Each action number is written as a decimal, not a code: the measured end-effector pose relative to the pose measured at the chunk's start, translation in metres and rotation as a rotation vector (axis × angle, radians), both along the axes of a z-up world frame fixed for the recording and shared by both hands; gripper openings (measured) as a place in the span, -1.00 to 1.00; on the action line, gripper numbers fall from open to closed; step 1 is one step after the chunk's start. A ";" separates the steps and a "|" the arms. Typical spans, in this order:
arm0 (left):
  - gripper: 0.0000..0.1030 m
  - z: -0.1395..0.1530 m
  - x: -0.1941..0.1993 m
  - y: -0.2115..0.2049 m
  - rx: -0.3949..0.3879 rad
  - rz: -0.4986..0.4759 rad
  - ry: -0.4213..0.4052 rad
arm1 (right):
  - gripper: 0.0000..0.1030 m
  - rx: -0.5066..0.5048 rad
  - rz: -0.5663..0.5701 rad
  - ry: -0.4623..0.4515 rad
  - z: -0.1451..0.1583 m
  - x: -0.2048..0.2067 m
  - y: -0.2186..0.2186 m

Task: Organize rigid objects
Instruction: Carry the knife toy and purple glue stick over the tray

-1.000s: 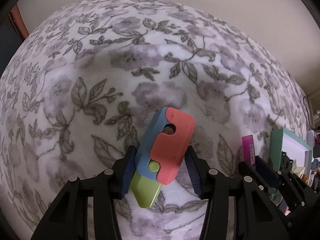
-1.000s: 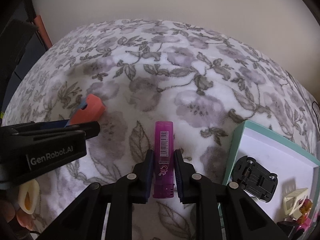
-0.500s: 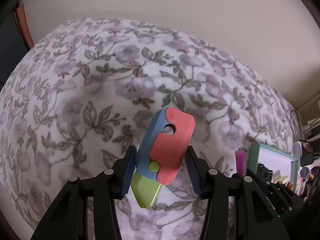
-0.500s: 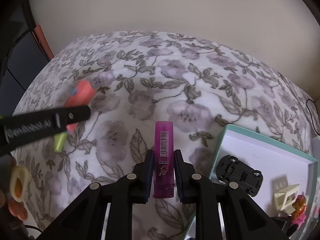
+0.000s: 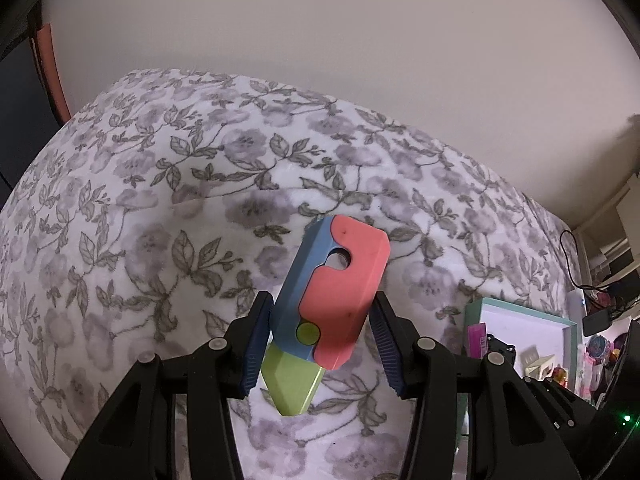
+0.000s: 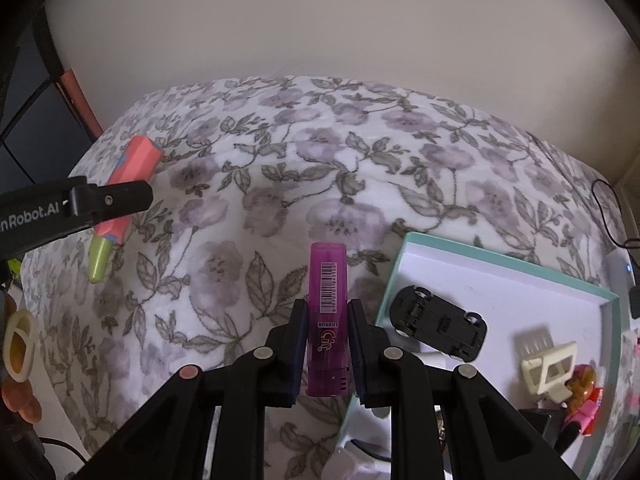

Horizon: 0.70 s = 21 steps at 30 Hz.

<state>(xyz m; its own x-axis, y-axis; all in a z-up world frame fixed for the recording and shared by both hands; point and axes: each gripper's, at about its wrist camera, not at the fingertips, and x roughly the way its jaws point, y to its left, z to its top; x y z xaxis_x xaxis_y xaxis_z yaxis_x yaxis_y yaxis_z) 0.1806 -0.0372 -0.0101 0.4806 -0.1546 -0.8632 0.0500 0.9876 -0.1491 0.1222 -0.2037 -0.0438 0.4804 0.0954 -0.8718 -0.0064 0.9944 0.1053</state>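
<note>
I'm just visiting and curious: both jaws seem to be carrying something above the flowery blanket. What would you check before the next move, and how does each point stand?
1. Left gripper clamped on the red, blue and green toy: ok.
2. Right gripper clamped on the purple lighter: ok.
3. Both items lifted off the floral blanket: ok.
4. Teal tray in view, white floor partly bare: ok.
5. Black toy car and cream clip in the tray, leaving room: ok.
6. The two grippers apart: ok.

Black gripper (image 5: 318,344) frames, blue ribbed pads (image 5: 256,344), silver screws.
</note>
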 end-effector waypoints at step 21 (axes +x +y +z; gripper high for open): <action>-0.01 0.023 -0.049 -0.045 -0.012 -0.098 -0.064 | -0.59 0.076 -0.105 -0.028 0.034 -0.052 -0.034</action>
<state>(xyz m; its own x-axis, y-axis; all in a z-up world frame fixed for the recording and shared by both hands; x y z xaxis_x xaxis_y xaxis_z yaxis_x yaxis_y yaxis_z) 0.1313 -0.0819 0.0126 0.5173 -0.2132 -0.8288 0.1556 0.9758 -0.1538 0.0701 -0.2377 -0.0097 0.5155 0.1086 -0.8500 0.0935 0.9789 0.1817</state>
